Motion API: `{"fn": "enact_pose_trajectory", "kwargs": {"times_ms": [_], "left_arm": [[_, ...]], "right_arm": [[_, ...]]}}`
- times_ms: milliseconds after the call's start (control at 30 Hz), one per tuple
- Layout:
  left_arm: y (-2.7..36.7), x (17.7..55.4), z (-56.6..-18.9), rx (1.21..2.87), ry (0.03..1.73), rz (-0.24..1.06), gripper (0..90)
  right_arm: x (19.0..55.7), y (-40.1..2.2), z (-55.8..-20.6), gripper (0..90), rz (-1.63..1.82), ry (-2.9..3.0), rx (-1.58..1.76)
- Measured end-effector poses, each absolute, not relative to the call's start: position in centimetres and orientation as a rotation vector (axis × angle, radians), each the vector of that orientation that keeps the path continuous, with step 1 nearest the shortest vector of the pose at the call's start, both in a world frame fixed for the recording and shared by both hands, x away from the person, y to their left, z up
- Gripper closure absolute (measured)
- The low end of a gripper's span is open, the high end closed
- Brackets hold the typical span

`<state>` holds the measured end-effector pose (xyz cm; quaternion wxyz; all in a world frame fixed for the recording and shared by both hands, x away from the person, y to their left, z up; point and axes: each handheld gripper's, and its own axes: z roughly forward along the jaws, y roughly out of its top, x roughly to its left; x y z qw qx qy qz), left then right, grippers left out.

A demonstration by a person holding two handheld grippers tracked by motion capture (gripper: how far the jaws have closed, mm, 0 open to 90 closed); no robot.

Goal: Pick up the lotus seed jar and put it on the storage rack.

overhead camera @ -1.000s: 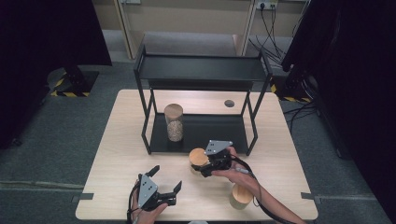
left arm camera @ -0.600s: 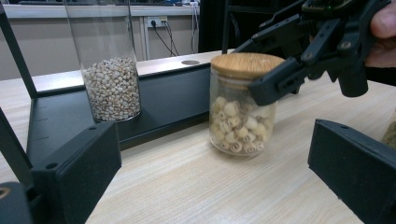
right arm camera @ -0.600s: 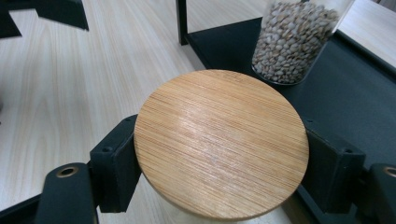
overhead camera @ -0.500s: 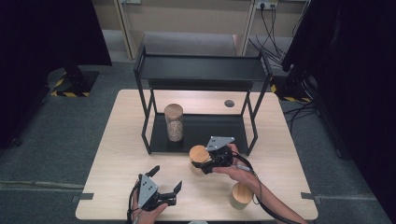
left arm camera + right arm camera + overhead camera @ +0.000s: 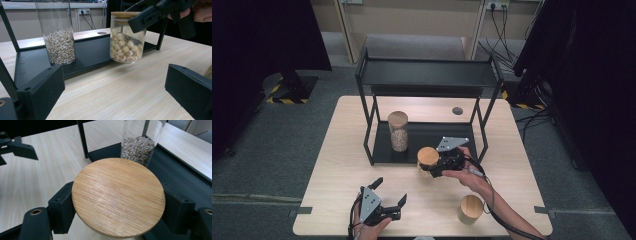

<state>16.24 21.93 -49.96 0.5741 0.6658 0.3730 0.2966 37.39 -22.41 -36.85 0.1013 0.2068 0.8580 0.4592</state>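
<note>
My right gripper (image 5: 429,167) is shut on a glass jar (image 5: 428,156) with a round wooden lid (image 5: 118,196); its jaws clamp the jar just under the lid. The jar (image 5: 127,37) holds pale round seeds and hangs clear of the tabletop, just in front of the black rack's lower shelf (image 5: 432,137). On that shelf stands a taller jar of small grains (image 5: 398,131), also in the left gripper view (image 5: 59,42) and behind the lid (image 5: 137,147). My left gripper (image 5: 390,191) rests near the table's front edge, open, with nothing between its jaws (image 5: 115,100).
A third wooden-lidded jar (image 5: 470,209) stands at the front right of the table, beside my right forearm. The black two-tier rack (image 5: 427,75) takes up the table's back half. A round cable hole (image 5: 457,110) lies behind it.
My right gripper has lifted the seed jar a little and brought it closer to the rack's lower shelf. The left gripper has stayed where it was.
</note>
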Motion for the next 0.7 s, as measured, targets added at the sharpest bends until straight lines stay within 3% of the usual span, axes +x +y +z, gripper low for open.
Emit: {"fn": "enact_pose_trajectory", "kwargs": {"times_ms": [700], "left_arm": [[22.0,16.3,-50.0,1.560,0.876,0.693,2.0]], "right_arm": [[39.7,-21.7,-35.8,24.1,1.330,2.469,0.737]]}}
